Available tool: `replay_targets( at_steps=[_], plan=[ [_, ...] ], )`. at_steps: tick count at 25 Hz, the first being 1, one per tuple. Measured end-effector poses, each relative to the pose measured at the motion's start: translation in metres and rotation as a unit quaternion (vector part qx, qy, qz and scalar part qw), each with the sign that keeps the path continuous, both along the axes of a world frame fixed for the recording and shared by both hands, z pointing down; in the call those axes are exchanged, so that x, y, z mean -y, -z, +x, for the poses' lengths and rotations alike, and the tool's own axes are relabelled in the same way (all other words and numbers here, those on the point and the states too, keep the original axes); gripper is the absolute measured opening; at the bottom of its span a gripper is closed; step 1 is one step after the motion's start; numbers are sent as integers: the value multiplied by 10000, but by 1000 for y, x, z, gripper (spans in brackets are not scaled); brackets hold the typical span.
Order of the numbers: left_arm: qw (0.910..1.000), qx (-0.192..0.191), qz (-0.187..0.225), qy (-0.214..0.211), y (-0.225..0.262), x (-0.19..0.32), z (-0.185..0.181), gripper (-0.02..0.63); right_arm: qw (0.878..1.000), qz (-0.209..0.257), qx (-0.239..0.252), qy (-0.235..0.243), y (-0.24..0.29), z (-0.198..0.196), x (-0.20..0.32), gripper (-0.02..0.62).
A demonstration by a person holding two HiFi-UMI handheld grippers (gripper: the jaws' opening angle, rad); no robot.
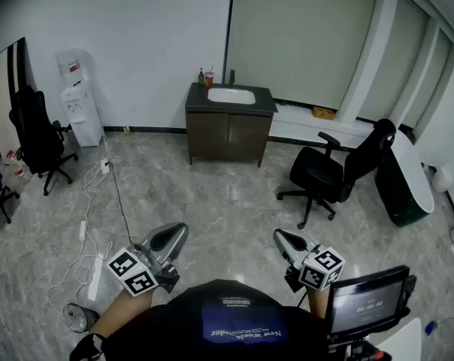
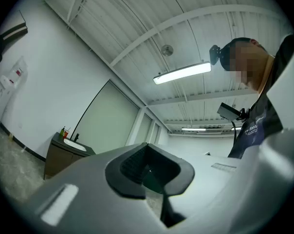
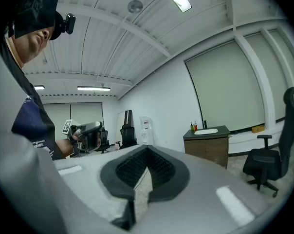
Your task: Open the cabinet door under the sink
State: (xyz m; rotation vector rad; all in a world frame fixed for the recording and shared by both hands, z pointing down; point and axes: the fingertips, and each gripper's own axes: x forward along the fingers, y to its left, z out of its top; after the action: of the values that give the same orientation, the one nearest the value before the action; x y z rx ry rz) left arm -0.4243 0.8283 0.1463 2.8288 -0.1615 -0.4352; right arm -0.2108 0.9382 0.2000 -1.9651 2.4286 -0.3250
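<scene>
The dark brown sink cabinet (image 1: 228, 134) stands against the far wall, its two doors closed, with a white basin (image 1: 231, 95) in its top. It shows small in the left gripper view (image 2: 62, 156) and in the right gripper view (image 3: 208, 144). Both grippers are held low in front of the person, several steps from the cabinet. My left gripper (image 1: 178, 233) is shut with nothing in it, its jaws together (image 2: 149, 168). My right gripper (image 1: 281, 237) is shut and empty too (image 3: 146, 168).
A black office chair (image 1: 338, 173) stands right of the cabinet, and another (image 1: 35, 138) at the left wall beside a water dispenser (image 1: 78, 105). Cables and a power strip (image 1: 95, 265) lie on the floor at left. A screen on a stand (image 1: 366, 303) is at lower right.
</scene>
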Motion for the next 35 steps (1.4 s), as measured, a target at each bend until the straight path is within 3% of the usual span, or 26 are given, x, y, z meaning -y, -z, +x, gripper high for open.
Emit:
replay_targets(
  at_steps=[23, 35],
  plan=[
    [9999, 9, -75, -126, -10, 11, 2, 0, 9997, -159, 146, 62, -7, -1, 20, 0],
    [9998, -54, -186, -23, -16, 70, -73, 0, 9996, -149, -26, 224, -3, -59, 92, 0]
  ],
)
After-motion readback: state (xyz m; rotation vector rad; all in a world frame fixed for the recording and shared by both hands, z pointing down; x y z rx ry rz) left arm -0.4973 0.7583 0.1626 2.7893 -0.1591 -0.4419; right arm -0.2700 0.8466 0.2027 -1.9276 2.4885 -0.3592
